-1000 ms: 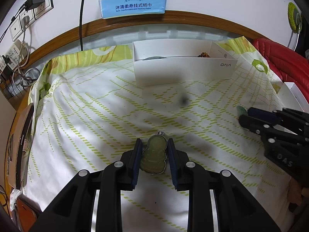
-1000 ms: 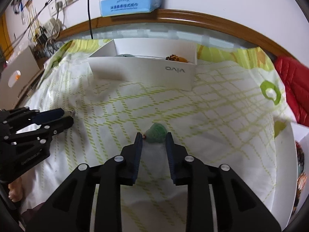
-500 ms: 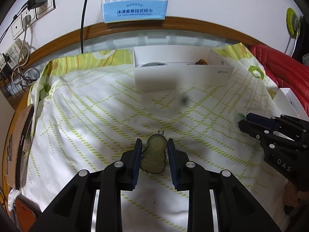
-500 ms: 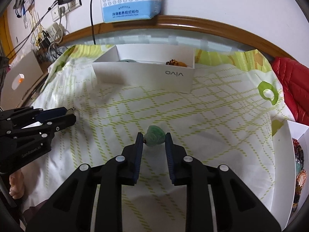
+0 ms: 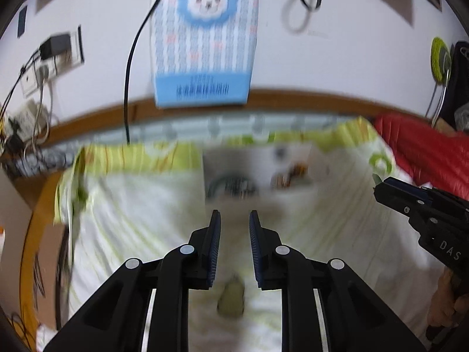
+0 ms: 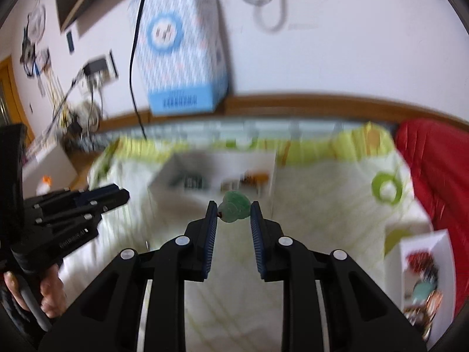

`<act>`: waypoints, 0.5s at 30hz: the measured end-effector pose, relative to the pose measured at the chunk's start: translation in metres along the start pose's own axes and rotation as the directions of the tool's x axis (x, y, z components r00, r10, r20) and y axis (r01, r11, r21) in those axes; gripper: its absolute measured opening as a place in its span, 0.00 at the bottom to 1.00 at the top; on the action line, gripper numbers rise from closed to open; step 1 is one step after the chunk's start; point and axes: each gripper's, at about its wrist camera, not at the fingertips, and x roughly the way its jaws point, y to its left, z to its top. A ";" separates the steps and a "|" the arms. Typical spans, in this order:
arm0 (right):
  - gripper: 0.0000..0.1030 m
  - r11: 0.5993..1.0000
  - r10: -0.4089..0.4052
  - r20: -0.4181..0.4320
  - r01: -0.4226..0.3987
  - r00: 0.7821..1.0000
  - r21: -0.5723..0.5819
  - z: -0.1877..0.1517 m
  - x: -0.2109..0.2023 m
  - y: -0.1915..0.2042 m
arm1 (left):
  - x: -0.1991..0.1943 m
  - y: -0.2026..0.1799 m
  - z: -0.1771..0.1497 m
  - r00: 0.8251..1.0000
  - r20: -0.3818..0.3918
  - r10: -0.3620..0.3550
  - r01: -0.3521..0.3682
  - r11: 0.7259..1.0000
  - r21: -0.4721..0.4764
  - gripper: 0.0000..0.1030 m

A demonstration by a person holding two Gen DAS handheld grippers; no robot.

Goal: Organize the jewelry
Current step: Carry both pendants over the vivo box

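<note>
Pale pendant [image 5: 231, 296], pinched in the left gripper [image 5: 234, 220] a second ago, now lies on the bed [image 5: 132, 220] near its front edge; those jaws are clenched on nothing. The right gripper [image 6: 233, 205] has lifted its green pendant [image 6: 235, 210] toward the white box [image 6: 234, 161] at the far edge. A re-grasp looks necessary.

Two wrist fisheyes above the bed [image 5: 123, 223]
Each looks forward and down along its claw; both share the white box [image 5: 258, 173] and wall.

Only "DAS" reads — white letters on the right gripper [image 5: 378, 189].
</note>
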 end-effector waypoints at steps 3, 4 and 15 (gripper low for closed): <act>0.21 1.000 0.016 0.016 -0.017 1.000 0.022 0.021 0.009 -0.002 | 0.008 -0.002 0.023 1.000 0.022 -0.006 0.006 1.000 -0.010 0.19; 0.21 1.000 0.015 0.016 -0.015 1.000 0.024 0.024 0.011 -0.003 | 0.010 0.000 0.028 1.000 0.019 -0.002 0.003 1.000 -0.020 0.19; 0.21 0.998 0.054 -0.025 -0.053 0.998 0.045 0.006 0.029 -0.007 | 0.014 0.002 -0.065 0.986 -0.158 0.058 -0.045 0.995 0.087 0.56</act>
